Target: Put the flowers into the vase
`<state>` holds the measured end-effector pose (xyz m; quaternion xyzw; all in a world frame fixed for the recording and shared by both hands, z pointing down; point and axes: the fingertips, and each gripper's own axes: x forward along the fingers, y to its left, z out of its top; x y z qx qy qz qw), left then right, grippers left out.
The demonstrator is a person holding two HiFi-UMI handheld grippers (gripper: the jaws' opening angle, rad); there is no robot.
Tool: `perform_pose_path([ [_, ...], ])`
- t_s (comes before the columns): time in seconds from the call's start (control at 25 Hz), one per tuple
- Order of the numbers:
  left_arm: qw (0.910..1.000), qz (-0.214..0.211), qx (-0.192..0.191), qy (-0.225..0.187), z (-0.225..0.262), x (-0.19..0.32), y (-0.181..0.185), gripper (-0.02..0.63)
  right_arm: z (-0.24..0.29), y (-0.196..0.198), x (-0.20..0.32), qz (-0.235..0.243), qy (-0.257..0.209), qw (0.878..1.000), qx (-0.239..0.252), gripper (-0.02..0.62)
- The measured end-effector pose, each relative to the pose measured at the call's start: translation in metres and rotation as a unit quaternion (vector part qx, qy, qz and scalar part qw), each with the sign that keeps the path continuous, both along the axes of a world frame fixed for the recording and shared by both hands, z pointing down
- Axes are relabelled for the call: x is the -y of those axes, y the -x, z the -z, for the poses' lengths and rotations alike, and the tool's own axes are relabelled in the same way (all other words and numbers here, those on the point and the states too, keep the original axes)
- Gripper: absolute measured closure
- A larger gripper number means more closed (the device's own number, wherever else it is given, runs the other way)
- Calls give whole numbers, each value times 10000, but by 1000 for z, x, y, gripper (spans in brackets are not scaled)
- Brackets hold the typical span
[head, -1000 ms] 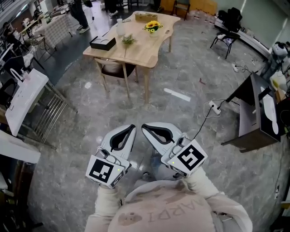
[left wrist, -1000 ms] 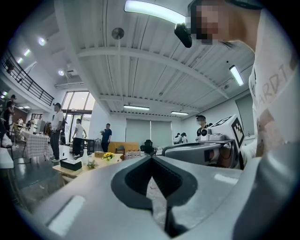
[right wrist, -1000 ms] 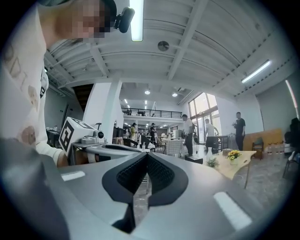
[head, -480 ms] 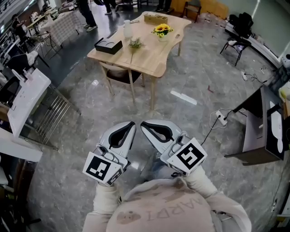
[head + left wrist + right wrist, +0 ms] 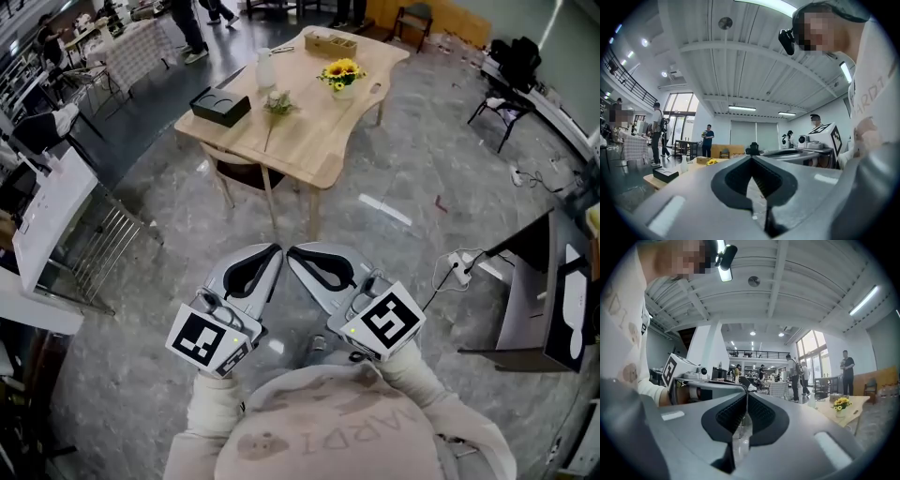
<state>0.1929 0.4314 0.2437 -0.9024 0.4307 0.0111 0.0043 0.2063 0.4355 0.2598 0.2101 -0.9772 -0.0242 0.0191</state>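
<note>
Table (image 5: 319,131) well ahead; left tool (image 5: 274,249), right tool (image 5: 293,252) closed, empty.

The table (image 5: 314,131) bearing the vase (image 5: 265,68) now appears nearer and lower.

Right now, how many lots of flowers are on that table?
2: yellow sunflowers in a small pot toward the table's far side, and a green sprig lying near its middle. Too far to tell if there are more.
</note>
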Motion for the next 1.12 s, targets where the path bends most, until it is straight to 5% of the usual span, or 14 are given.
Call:
perform_pose_path([
  [0.6, 9998, -12, 187, 49, -15, 99, 7, 604, -16, 7, 102, -21, 175, 9998, 107, 557],
  [1.12, 9979, -597, 168, 193, -26, 216, 102, 604, -22, 102, 220, -612, 307, 9976, 104, 557],
])
